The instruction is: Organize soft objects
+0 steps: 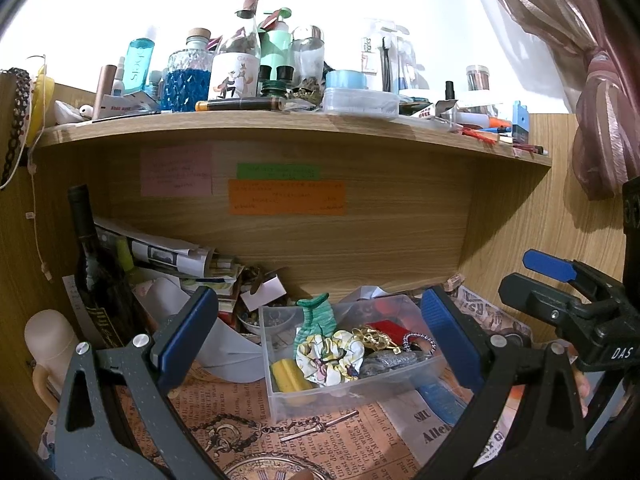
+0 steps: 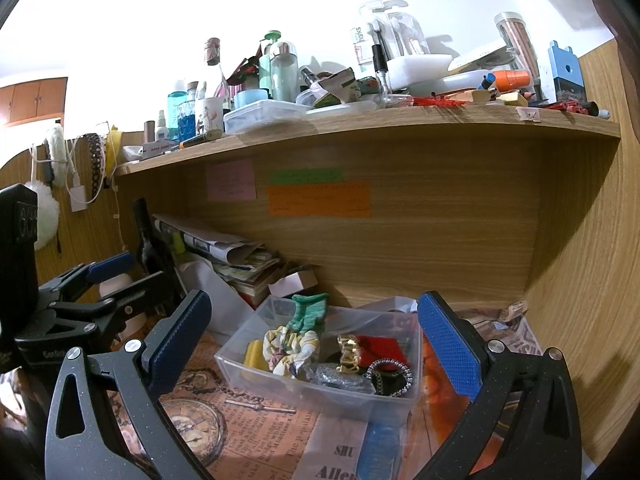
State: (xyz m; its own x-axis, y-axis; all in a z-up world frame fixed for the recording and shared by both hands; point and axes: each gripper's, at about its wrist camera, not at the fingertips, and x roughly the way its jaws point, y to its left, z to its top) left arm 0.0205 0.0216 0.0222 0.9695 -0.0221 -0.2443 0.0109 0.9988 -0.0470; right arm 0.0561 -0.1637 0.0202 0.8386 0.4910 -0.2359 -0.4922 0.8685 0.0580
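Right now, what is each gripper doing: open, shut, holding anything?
Left gripper: open, holding nothing.
Right gripper: open, holding nothing.

Left gripper (image 1: 316,336): dark grey speckled frame, triangular cut-outs seen in each arm, silver round screws set at finger joints. Fingers (image 1: 188,332) faced with blue ribbed pads. Right gripper (image 2: 316,344): same grey build, blue cross-hatched fingers (image 2: 448,348), silver screws. From left view, right gripper's black body marked with white letters "DAS". Bit of bare skin glimpsed beside it, at right.
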